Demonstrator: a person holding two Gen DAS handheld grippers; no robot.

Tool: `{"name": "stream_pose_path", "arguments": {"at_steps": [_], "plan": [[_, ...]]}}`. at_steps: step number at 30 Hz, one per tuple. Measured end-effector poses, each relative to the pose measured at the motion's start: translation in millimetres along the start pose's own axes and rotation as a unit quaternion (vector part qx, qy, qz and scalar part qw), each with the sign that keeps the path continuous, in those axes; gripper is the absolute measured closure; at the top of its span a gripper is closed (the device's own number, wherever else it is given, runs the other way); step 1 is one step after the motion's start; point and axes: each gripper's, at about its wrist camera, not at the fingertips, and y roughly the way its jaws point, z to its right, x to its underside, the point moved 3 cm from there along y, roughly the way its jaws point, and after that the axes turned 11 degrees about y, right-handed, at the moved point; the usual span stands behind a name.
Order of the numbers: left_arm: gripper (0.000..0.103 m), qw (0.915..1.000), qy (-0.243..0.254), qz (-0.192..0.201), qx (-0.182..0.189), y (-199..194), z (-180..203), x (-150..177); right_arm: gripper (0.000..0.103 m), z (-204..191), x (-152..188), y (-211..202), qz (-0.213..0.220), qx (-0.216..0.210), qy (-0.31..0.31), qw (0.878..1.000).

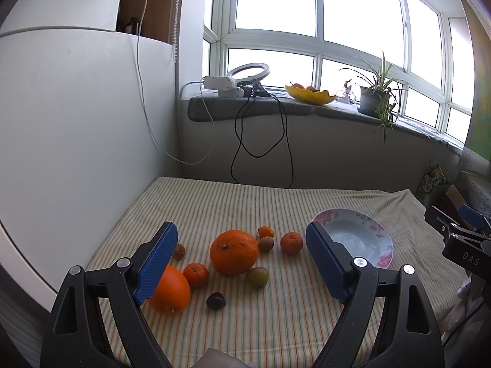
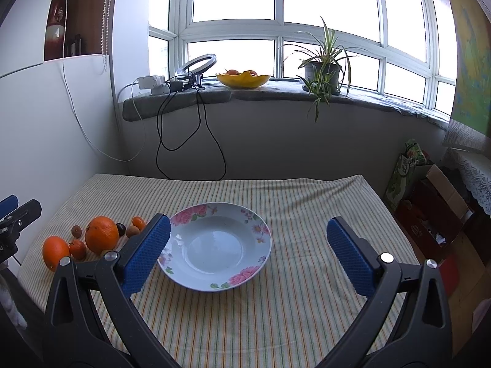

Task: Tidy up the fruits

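Cloth (image 2: pixel 276 312), striped and covering the table, runs to a white panel (image 1: pixel 76 122) on the left, a wall under the windowsill (image 2: pixel 276 92) at the far side, and a drop toward boxes (image 2: pixel 435 214) on the right; its near and right stretches lie bare. The left gripper (image 1: pixel 242 245) hangs released above the fruit group, nothing between its blue pads (image 1: pixel 159 260). The left pad covers part of the near orange (image 1: pixel 172 291) and partly hides a small brown fruit (image 1: pixel 179 250). The big orange (image 1: pixel 234 252) sits mid-group with two mandarins (image 1: pixel 196 274), two greenish fruits (image 1: pixel 257 277), a dark one (image 1: pixel 216 301) and a small orange one (image 1: pixel 265 232) around it. The right gripper (image 2: pixel 248 245) is likewise spread wide, holding nothing, over the floral plate (image 2: pixel 196 214), which holds no fruit and lies just right of the group. A yellow bowl (image 2: pixel 244 80) on the sill holds fruit, hard to identify.
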Motion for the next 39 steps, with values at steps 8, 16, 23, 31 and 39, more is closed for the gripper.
{"name": "stream_pose_path", "arguments": {"at_steps": [8, 16, 23, 31, 39], "plan": [[0.017, 1.0, 0.002, -0.002, 0.001, 1.4, 1.3, -1.0, 0.0, -0.1, -0.2, -0.6, -0.002, 0.0, 0.0, 1.0], [0.017, 1.0, 0.002, -0.003, 0.001, 2.0, 2.1, -0.5, 0.0, -1.4, 2.6, 1.9, -0.007, -0.002, -0.001, 1.0], [0.017, 1.0, 0.001, -0.001, 0.0, 0.7, 2.1, 0.3, 0.0, -2.1, 2.0, 2.3, -0.008, -0.003, 0.0, 1.0], [0.017, 1.0, 0.003, 0.002, -0.002, -0.4, 2.5, -0.3, 0.0, -2.4, 2.2, 2.2, -0.008, -0.004, -0.001, 1.0], [0.017, 0.9999, 0.006, 0.014, -0.009, -2.5, 3.1, -2.5, 0.0, -1.9, 1.7, 1.3, -0.005, -0.004, 0.0, 1.0]]}}
